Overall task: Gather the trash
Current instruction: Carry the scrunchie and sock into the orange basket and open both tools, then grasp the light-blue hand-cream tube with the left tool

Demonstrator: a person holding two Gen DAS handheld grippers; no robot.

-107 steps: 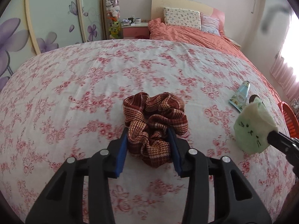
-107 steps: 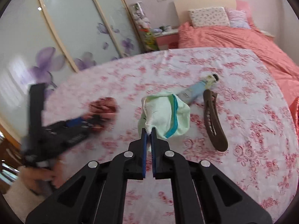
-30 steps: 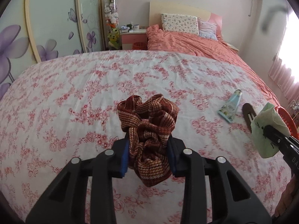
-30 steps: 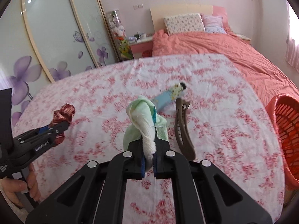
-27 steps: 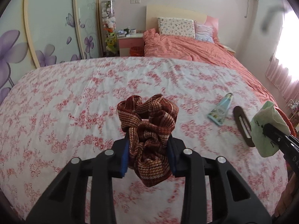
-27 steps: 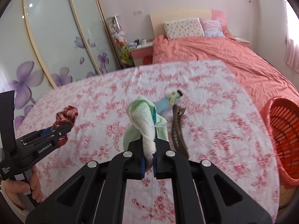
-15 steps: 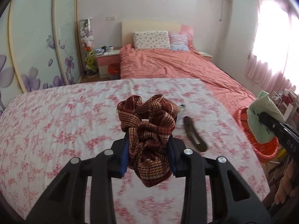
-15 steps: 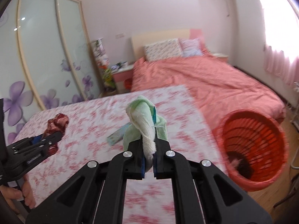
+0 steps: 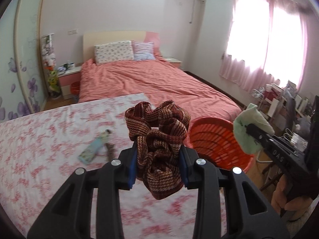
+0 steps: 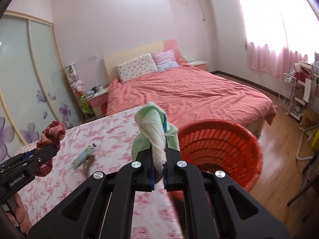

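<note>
A home bedroom: made bed [image 9: 151, 79] with pillows [image 9: 113, 51], nightstand [image 9: 68, 77], pink curtains [image 9: 265, 47], wardrobe doors [image 10: 26, 83].

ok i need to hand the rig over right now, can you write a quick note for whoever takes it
Left gripper: shut on the plaid scrunchie, held in the air above the floral table.
Right gripper: shut on the green sock, held up near the orange basket.
The basket stands on the floor by the table's far end; what is in it cannot be made out.
On the table: a small tube and a brown hair clip beside it.
Done: both soft items picked up and carried toward the basket.
Left: drop both into the basket, then likely fetch the tube and hair clip.
</note>
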